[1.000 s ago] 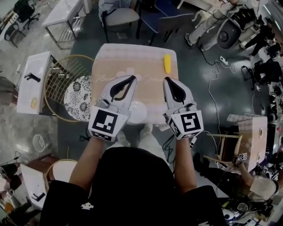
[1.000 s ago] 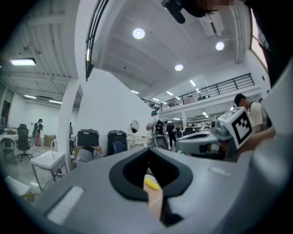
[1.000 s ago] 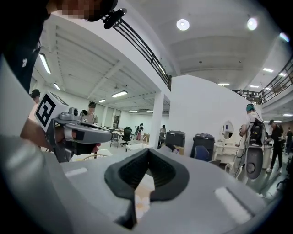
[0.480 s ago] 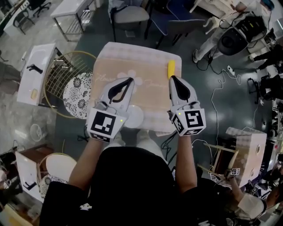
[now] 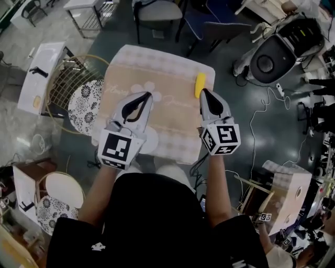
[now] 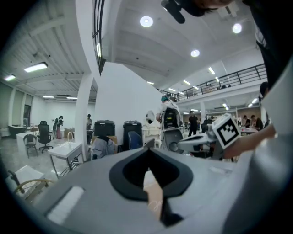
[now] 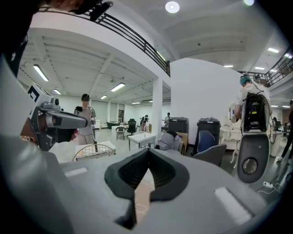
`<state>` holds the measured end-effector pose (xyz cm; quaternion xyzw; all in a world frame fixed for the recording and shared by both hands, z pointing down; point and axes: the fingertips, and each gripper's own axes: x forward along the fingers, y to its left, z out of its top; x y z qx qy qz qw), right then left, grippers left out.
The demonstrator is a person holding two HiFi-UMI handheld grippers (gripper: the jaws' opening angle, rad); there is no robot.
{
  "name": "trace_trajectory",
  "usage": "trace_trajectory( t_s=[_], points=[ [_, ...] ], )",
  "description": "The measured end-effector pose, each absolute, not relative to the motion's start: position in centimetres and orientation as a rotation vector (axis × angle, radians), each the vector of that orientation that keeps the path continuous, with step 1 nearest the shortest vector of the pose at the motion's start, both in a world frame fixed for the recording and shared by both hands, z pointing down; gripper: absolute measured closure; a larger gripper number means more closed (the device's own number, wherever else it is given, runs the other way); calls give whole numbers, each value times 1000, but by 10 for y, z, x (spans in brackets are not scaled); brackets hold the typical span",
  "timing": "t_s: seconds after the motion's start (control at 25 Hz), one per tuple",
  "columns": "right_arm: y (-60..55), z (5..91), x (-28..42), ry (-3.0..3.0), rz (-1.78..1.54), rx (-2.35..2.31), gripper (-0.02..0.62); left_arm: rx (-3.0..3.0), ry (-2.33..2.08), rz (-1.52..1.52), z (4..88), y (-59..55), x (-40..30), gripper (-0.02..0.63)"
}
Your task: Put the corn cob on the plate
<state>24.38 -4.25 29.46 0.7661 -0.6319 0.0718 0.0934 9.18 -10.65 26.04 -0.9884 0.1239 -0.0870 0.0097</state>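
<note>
Well apart from the plate, corn cob lies on tablecloth.

One table, cloth on it. One corn cob. One plate, partly covered. Two grippers: left gripper, right gripper. Two marker cubes, one per gripper: left cube, right cube. Two office chairs beyond the table: grey chair, dark blue chair. One round wire chair holding one flower-print cushion. One white side stand at left.
</note>
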Motion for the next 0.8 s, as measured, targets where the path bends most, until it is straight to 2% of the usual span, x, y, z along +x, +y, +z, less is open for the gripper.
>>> trace_trajectory(
  t_s=[0.8],
  points=[
    [-79,448,364,-1863,588,2112,589,-3036,749,-507,313,-119,105,601]
  ],
)
